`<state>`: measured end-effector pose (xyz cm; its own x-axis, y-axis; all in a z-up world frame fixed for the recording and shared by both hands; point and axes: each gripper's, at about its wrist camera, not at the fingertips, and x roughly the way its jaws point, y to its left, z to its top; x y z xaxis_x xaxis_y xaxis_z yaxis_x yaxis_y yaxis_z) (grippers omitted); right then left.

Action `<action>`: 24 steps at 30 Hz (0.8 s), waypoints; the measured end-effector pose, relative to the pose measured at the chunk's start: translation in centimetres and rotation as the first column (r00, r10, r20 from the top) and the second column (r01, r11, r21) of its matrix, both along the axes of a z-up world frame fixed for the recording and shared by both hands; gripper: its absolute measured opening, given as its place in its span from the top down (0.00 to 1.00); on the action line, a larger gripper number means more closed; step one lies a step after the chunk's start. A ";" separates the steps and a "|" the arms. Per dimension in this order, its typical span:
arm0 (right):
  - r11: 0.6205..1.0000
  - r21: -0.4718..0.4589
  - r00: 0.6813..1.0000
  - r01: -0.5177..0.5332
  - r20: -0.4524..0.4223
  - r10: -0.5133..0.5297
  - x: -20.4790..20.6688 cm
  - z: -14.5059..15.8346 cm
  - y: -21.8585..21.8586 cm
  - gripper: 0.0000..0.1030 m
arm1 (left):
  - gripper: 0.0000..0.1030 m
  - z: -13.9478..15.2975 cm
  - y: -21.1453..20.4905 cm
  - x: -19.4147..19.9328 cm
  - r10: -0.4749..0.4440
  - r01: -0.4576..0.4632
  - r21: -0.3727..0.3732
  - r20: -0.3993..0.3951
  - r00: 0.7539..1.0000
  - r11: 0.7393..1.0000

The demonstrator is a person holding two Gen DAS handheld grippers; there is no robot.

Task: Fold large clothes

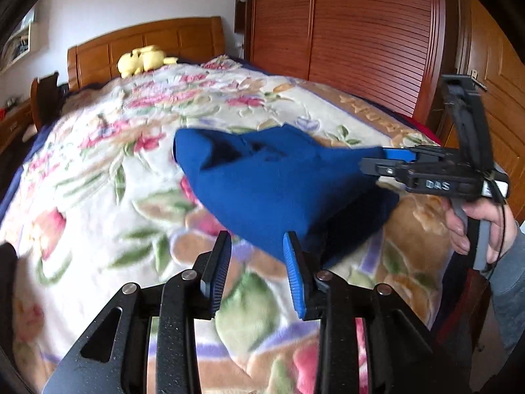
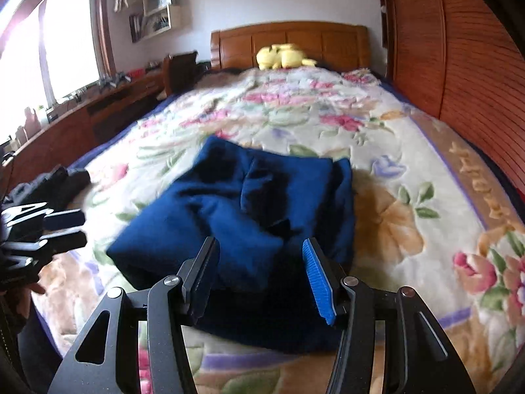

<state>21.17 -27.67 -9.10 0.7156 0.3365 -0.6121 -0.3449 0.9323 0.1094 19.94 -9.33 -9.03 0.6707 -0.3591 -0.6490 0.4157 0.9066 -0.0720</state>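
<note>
- "DAS" stands in pale raised letters on the black body of the right gripper (image 1: 390, 157).
- Brown lettering runs along the blanket (image 2: 410, 151) border, too distorted to read.

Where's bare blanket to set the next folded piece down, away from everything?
Free: the far half of the blanket, between the blue garment and the yellow plush; also the strip between the garment and the wardrobe side. Crowded: the near-left edge, where dark clothes lie and the left gripper hovers.
</note>
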 end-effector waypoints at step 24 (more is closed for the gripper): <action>0.999 0.031 0.978 0.025 0.209 -0.030 -4.4 2.1 -3.5 0.92 | 0.50 -3.4 -4.2 1.0 -0.002 0.002 -0.006 -0.043 0.999 1.000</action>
